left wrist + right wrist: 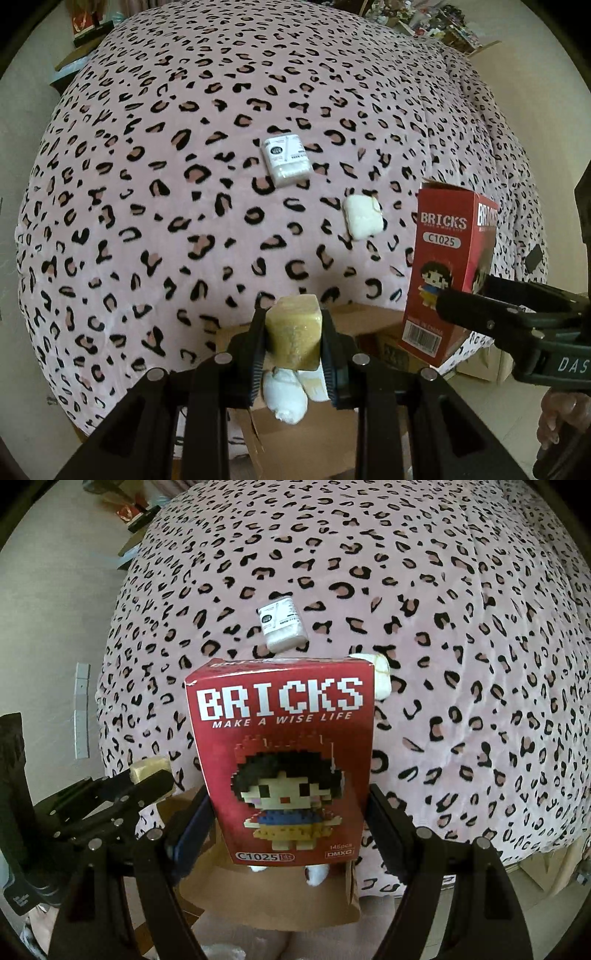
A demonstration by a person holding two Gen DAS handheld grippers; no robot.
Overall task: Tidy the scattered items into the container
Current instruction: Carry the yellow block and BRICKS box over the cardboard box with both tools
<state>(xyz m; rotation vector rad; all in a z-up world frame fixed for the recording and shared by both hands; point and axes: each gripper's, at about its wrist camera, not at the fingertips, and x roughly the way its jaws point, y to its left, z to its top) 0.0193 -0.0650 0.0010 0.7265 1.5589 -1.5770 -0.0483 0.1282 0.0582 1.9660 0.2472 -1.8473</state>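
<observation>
My left gripper (293,336) is shut on a yellow-tan soap-like block (293,332), held above an open cardboard box (314,439) at the bed's near edge. A white soft item (286,400) lies inside the box. My right gripper (291,823) is shut on a red BRICKS box (284,760), upright above the same cardboard box (266,901); the red box also shows in the left wrist view (448,273). A white packet (286,160) and a white pouch (362,216) lie on the bed; the packet (282,626) and the pouch's edge (382,672) show in the right wrist view.
The bed is covered by a pink leopard-print blanket (147,221). Cluttered shelves (443,26) stand behind the bed. A pale floor (55,609) lies left of the bed. My left gripper with the block shows in the right wrist view (147,775).
</observation>
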